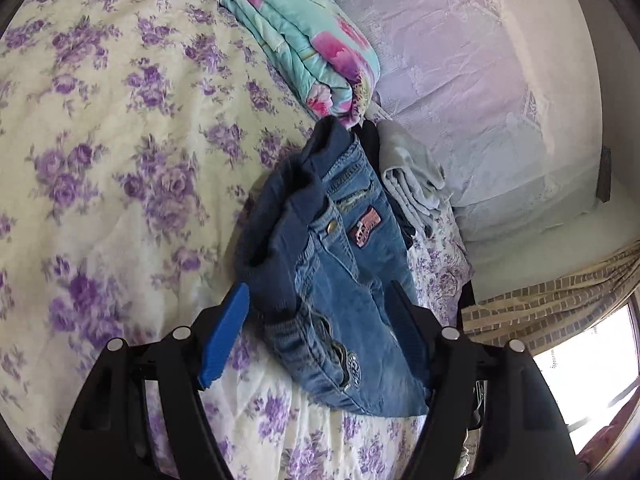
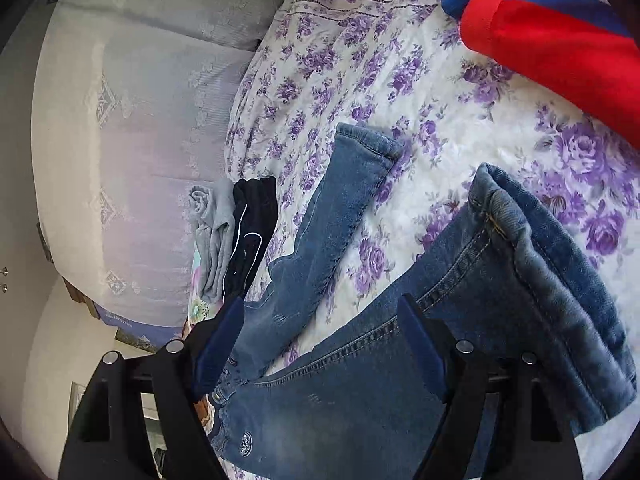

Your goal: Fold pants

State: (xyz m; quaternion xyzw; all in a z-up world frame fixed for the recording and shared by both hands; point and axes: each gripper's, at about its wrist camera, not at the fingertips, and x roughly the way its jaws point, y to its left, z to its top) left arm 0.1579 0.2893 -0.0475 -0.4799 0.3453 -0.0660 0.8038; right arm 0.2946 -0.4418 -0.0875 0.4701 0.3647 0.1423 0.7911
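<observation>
Denim pants (image 2: 400, 320) on floral bedspread (image 1: 100, 160) — left gripper (image 1: 320, 304), right gripper (image 2: 320, 320) both released.

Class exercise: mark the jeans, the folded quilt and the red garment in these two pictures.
jeans (image 1: 344, 280): left wrist view, the front panel below the waistband.
folded quilt (image 1: 304, 40): left wrist view, its turquoise top layer.
red garment (image 2: 560, 40): right wrist view, its plain red cloth.

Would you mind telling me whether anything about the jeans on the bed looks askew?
Yes: the jeans lie unfolded, legs splayed apart in a V on the floral bedsheet, and the waistband end is bunched up.
</observation>
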